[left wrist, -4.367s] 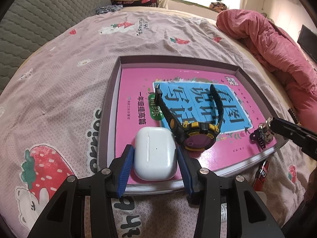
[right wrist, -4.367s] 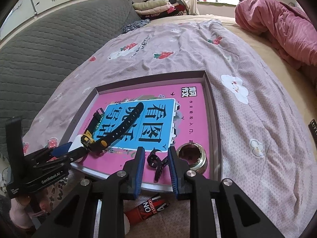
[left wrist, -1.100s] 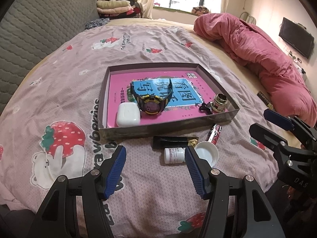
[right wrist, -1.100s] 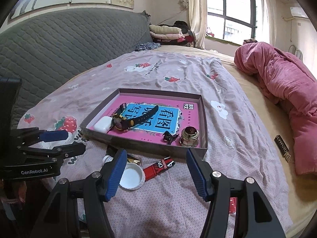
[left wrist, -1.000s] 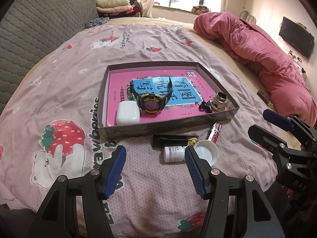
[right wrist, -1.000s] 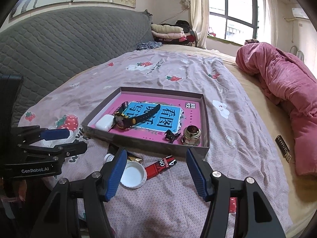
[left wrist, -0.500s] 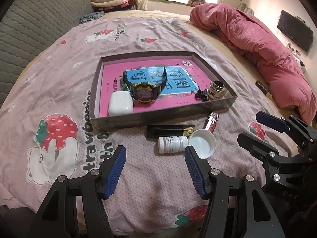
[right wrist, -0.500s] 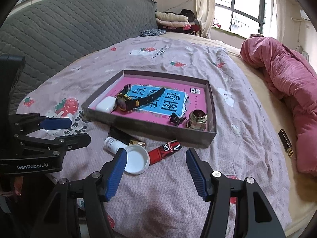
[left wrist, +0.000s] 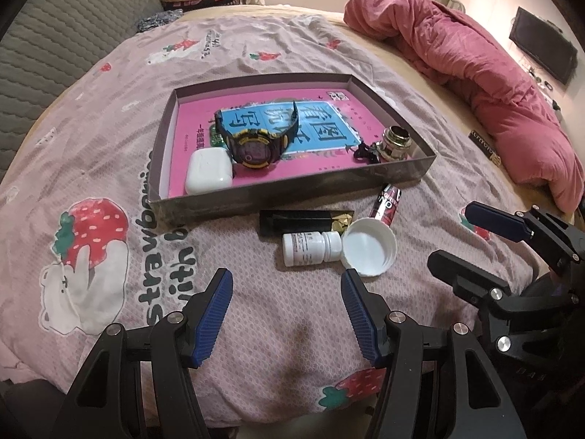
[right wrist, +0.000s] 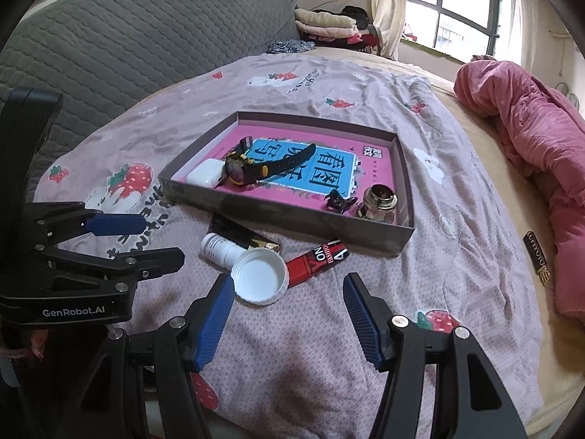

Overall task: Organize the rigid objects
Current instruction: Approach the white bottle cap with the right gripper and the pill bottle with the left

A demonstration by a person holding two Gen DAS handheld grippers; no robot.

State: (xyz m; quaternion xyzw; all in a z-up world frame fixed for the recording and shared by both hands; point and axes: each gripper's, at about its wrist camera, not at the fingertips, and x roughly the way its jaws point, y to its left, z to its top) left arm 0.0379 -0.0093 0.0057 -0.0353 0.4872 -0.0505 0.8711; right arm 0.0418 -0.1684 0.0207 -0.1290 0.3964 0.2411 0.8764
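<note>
your left gripper [left wrist: 285, 311] and your right gripper [right wrist: 287, 316] both hover over the bed with fingers spread wide, holding nothing. the shallow box [left wrist: 292, 192] sits ahead on the strawberry-print bedsheet [left wrist: 109, 168], lined with a pink booklet [left wrist: 329, 162]. inside it lie the white earbud case [left wrist: 208, 170] at the near left, the yellow-and-black wristwatch [left wrist: 256, 144] just beside it, and the black hair clip [left wrist: 363, 153] touching the metal fitting [left wrist: 396, 142] at the near right. outside, near the box's front wall, lie a black packet [left wrist: 299, 221], a white pill bottle [left wrist: 310, 248] on its side, a white cap [left wrist: 369, 250] and a red tube [left wrist: 387, 206].
</note>
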